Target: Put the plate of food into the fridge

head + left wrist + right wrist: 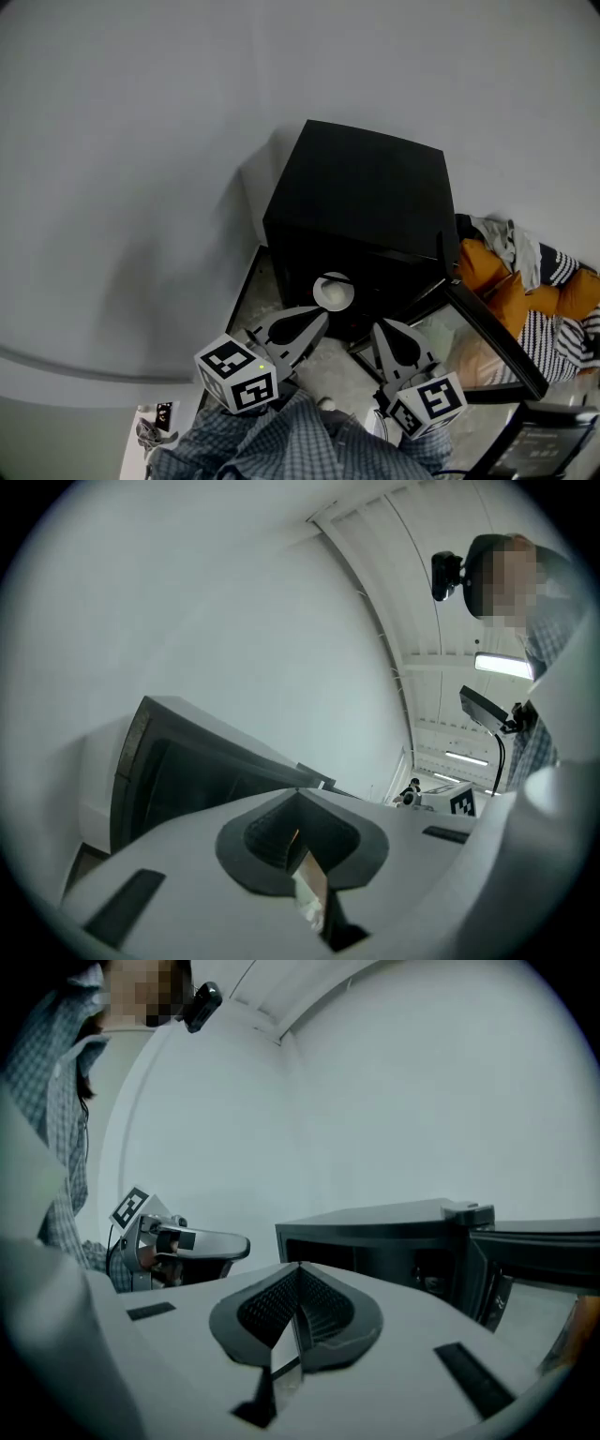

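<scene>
A black mini fridge [366, 187] stands on the floor against the wall, its door [492, 342] swung open to the right. Inside, on a shelf near the front, sits a white plate [333, 292]; I cannot make out what is on it. My left gripper [322, 317] is shut and empty, its tip just in front of and below the plate, not holding it. My right gripper [378, 326] is shut and empty too, a little right of the left one, before the fridge opening. The left gripper view has shut jaws [298, 794] facing the fridge [187, 761]. In the right gripper view, shut jaws [300, 1266] face the fridge [394, 1237].
A pile of orange and striped clothes [534, 281] lies right of the fridge, behind the open door [544, 1251]. A pale wall runs behind and to the left. The floor before the fridge is mottled grey stone [347, 375]. The person's checked sleeves [281, 441] fill the bottom edge.
</scene>
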`<state>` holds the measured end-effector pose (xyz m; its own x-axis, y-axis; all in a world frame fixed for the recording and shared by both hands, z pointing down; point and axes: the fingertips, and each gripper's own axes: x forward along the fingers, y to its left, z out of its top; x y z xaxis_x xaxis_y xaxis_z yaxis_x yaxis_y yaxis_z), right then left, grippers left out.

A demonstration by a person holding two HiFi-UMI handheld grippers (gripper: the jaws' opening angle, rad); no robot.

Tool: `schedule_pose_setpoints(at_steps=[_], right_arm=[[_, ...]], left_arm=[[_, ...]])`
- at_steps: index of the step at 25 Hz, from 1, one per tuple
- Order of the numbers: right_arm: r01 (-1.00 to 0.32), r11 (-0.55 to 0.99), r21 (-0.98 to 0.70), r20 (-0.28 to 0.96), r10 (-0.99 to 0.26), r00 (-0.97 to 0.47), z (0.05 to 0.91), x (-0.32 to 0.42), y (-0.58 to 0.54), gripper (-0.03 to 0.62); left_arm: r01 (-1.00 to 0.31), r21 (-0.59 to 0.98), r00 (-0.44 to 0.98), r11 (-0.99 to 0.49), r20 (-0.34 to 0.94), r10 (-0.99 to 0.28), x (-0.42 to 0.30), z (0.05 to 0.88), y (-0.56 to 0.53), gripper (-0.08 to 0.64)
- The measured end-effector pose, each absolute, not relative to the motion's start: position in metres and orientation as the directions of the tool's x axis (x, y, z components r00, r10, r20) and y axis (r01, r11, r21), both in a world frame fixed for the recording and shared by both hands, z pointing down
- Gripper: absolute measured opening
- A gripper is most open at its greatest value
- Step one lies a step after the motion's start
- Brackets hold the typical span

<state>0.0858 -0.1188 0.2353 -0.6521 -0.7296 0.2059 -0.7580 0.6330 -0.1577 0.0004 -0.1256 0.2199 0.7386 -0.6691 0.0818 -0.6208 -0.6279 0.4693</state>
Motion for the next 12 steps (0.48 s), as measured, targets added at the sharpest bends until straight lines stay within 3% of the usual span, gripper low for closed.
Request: schedule_pose_setpoints(at_steps=[4, 12], right_arm=[[-0.753, 0.641, -0.148, 0.173, -0.733, -0.658, 0.225, 0.082, -0.119, 0.008], [-0.743, 0.628, -0.230, 0.148, -0.732, -0.665, 0.227, 0.085, -0.120, 0.008]], left_arm=[[-0.642, 0.378, 0.740, -0.667, 0.076, -0.669, 0.006, 0.208, -0.122, 0.006], [-0.654, 0.336, 0.741, -0.678, 0.103, -0.663, 0.013, 0.212, -0.122, 0.006]])
